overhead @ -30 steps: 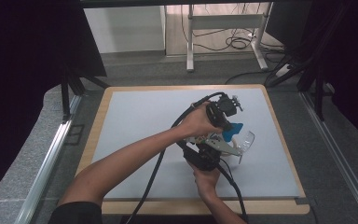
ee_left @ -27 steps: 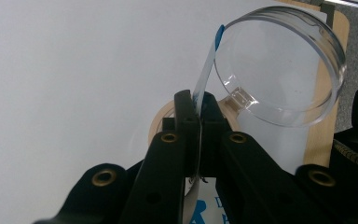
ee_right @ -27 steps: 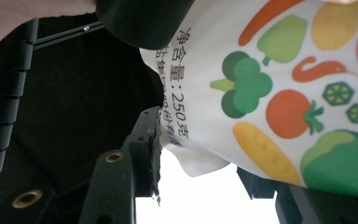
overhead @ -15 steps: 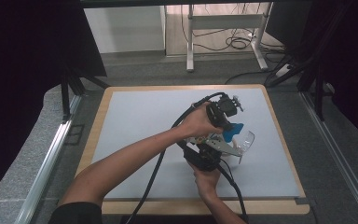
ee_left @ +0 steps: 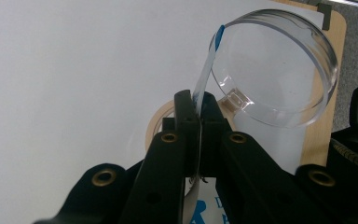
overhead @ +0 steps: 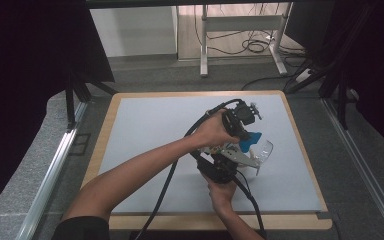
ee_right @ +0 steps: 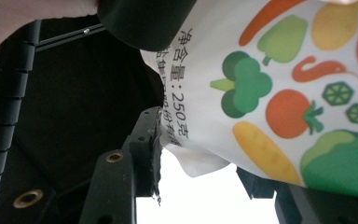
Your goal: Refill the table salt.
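Pouch [ee_right: 261,93] hangs between both grippers, over the middle-right of the table [overhead: 145,150], just above and beside the clear dish [ee_left: 279,70]. L gripper [ee_left: 196,100] has its jaws pressed together on the pouch's thin top edge, the blue-tipped strip running up from the pinch toward the dish rim. R gripper [ee_right: 200,158] sits at the other end w/ jaws part-way closed around a lower corner of the veg-print side; prob a real clamp, since one jaw touches the film. Two-point hold looks meant to keep the pouch taut and steady over the dish, either to tear the top open or to tip the contents in. Can't tell yet which.

Pose: L hand [overhead: 212,131] comes in on a long forearm stretched diagonally from bottom left, wrist bent so the gripper points down toward the dish. R hand [overhead: 221,190] comes straight up from the near edge, gripper low and angled up at the pouch's underside.
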Action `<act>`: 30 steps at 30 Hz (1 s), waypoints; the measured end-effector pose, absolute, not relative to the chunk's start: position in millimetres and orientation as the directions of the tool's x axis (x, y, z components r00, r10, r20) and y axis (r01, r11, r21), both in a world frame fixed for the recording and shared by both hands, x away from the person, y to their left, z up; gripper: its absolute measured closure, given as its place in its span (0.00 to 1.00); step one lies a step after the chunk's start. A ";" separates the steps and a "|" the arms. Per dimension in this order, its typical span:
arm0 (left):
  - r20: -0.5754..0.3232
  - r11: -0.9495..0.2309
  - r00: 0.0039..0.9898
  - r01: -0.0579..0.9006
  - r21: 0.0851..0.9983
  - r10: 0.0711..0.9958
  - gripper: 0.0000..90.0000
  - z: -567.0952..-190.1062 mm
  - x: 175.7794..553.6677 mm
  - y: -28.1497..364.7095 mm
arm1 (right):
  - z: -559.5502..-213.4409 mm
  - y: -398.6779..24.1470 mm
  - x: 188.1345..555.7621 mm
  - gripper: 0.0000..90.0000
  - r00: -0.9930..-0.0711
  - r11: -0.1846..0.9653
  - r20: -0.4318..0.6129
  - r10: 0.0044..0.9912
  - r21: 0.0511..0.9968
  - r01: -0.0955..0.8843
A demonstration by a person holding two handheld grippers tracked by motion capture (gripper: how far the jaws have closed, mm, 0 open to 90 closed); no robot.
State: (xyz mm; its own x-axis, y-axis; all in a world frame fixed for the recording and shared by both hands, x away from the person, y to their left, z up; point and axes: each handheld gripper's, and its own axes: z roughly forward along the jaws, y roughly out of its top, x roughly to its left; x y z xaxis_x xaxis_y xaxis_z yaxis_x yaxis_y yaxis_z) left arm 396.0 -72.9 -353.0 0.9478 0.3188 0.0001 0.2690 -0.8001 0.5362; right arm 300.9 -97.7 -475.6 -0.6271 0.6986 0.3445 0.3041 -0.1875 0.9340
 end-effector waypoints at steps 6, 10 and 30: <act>0.002 -0.800 0.948 0.267 0.537 0.318 1.00 -352.7 395.4 -73.1 | -475.2 -98.1 300.2 0.62 -0.628 -0.186 0.342 0.699 0.935 0.303; 0.000 -0.800 0.948 0.268 0.536 0.318 1.00 -352.2 395.2 -72.5 | -474.8 -97.7 299.7 0.62 -0.627 -0.187 0.344 0.698 0.934 0.304; -0.008 -0.802 0.948 0.273 0.531 0.317 1.00 -356.9 396.9 -72.0 | -477.9 -96.9 300.9 0.62 -0.625 -0.183 0.344 0.701 0.933 0.310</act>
State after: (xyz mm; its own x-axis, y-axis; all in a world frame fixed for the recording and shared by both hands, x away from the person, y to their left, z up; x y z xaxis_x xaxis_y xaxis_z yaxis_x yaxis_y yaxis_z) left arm 396.9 -72.0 -356.9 0.9484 0.3171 -0.0078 0.2726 -0.8022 0.5313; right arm 300.9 -96.9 -477.9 -0.6245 0.7010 0.3444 0.3096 -0.1826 0.9332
